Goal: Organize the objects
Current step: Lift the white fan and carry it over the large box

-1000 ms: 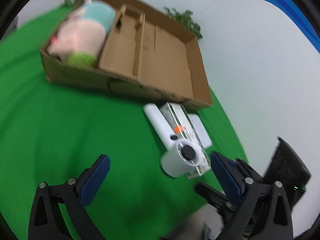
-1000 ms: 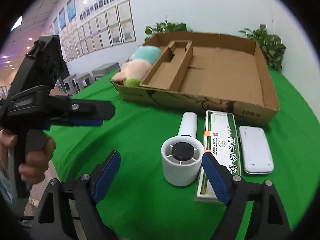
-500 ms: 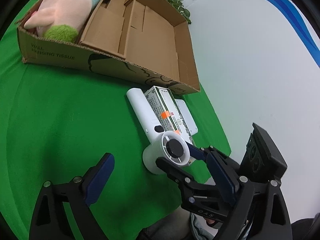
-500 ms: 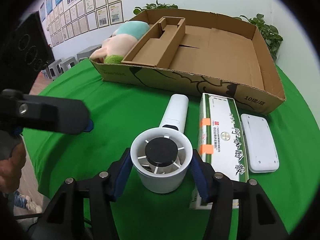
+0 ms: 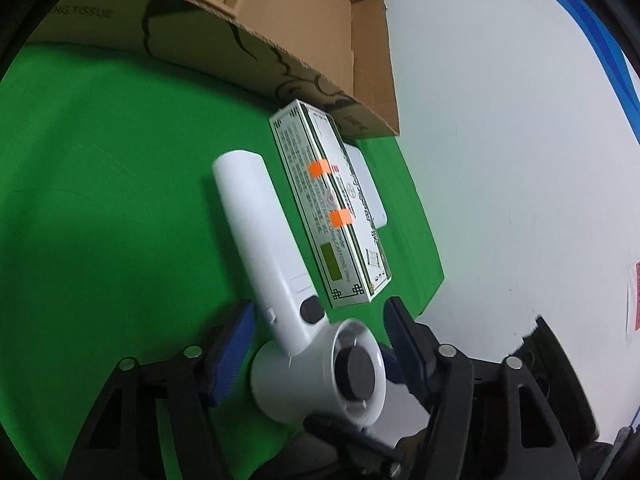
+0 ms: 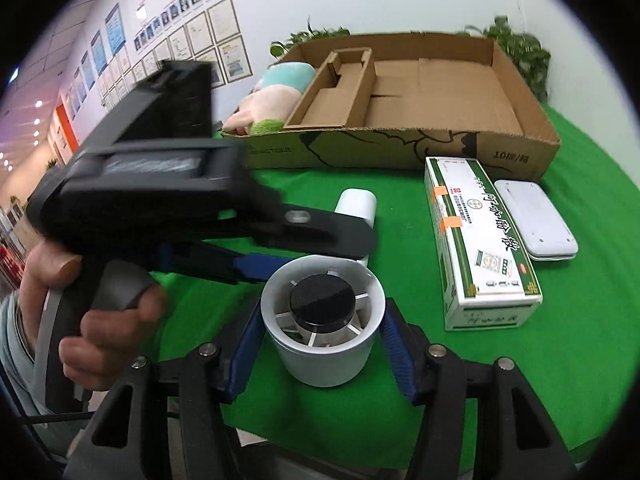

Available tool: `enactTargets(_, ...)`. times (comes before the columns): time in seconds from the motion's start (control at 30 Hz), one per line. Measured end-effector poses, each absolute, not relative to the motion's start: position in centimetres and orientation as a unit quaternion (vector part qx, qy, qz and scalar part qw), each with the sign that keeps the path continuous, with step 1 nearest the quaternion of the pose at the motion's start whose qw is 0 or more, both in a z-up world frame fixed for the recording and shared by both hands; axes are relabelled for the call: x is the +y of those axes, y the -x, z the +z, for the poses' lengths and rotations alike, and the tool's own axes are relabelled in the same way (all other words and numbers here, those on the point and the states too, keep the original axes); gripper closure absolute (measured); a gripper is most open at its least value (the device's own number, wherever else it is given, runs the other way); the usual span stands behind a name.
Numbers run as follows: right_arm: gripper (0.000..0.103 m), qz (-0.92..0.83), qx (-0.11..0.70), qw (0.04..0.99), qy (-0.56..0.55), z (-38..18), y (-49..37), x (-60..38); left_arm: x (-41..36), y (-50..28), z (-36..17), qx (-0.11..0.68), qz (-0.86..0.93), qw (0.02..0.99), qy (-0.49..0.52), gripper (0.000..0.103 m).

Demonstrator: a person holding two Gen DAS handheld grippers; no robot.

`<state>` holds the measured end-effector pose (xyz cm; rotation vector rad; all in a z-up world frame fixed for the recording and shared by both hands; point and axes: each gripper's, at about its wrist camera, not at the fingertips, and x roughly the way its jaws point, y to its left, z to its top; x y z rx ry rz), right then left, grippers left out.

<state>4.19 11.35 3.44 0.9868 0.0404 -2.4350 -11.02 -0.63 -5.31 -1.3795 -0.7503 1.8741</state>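
While the right tongs (image 6: 322, 346) clamp the fan (image 6: 322, 316) head, its handle points toward the box (image 6: 516, 152); left tongs (image 5: 316, 344) straddle it, open, empty.

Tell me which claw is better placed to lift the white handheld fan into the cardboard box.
Right. The right claw already has its blue pads against both sides of the fan head, facing the cardboard box. The left claw brackets the fan too, but its pads stand clear.
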Motion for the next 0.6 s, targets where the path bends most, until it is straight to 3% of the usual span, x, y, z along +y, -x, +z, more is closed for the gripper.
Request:
enactTargets(0.23,0.047,-0.913,0.079,0.24,-0.321,2.9,-7.0,10.3,-1.1,11.9,-6.7,-0.304,0.72,0.307,0.542,0.072)
enactTargets(0.43,0.047,-0.916,0.079,0.236,-0.316,3.1,-6.9,10.2,-1.5,11.8,-6.7,-0.329,0.72,0.299,0.533,0.075)
enactTargets(0.6,0.047,-0.928,0.076,0.232,-0.281,4.4,-7.2,10.1,-1.1,12.1,-2.9,-0.309,0.751,0.301,0.5,0.076)
